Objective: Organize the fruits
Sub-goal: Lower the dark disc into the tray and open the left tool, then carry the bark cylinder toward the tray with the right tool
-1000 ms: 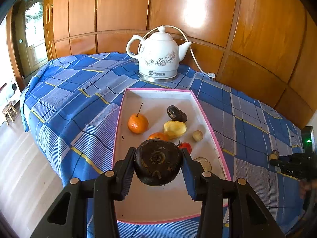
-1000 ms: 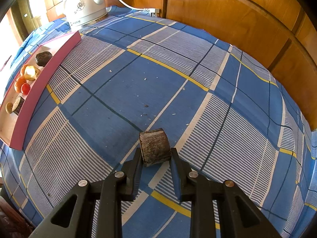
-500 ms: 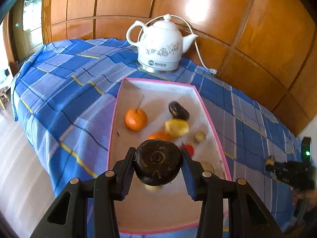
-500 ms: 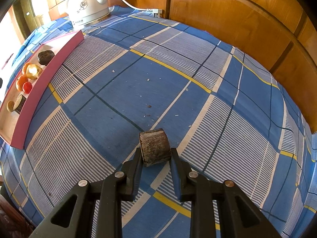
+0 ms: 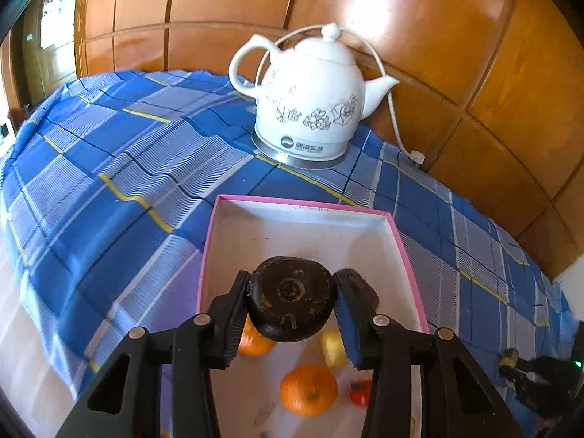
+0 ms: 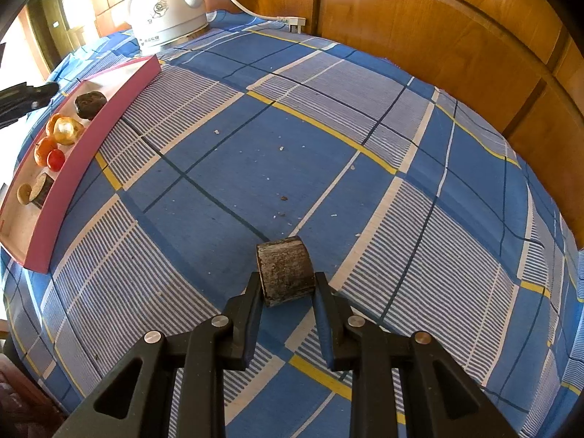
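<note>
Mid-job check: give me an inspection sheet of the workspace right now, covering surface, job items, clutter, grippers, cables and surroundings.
Surface: blue plaid tablecloth, a few crumbs on it.
Job's things: pink-rimmed tray holds oranges, a yellow fruit, a small red fruit and a dark fruit; a cut dark piece and a pale round piece lie at its near end in the right wrist view.
Clutter: nothing seen beyond the crumbs.
Grippers: left gripper shut on a dark round fruit above the tray; right gripper shut on a brown cylindrical piece over the cloth.
Cables: white cord from the kettle, plug near the wall.
Surroundings: wood panelling.
</note>
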Demonstrator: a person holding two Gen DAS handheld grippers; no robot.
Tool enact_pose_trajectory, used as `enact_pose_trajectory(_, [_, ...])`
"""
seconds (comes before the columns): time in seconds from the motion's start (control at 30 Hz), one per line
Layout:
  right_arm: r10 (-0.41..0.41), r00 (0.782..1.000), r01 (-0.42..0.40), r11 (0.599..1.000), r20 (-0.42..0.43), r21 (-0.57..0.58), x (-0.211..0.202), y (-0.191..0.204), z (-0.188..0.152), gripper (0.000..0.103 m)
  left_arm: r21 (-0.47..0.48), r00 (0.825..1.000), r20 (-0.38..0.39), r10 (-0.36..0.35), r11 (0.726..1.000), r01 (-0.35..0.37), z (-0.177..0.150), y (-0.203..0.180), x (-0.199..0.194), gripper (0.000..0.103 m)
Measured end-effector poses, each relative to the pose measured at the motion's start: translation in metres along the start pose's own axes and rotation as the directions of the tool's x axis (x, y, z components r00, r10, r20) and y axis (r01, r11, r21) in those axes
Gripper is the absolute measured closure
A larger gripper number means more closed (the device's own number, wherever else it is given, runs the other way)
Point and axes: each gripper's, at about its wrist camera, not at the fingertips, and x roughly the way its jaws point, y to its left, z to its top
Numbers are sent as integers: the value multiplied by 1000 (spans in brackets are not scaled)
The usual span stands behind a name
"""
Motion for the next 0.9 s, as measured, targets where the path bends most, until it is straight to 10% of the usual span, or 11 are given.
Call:
enact_pose_trajectory(0.33, [6,1000,-6,1000,0,4,1,-1,-1,76,52,999,-12,49,997,-49,-1,-12,23,44])
enact_pose_trajectory(0.9, [-14,1000,14,1000,2,-12,0,2,-1,76,54,977,129,169,983,-177,-59,-16,-57,44])
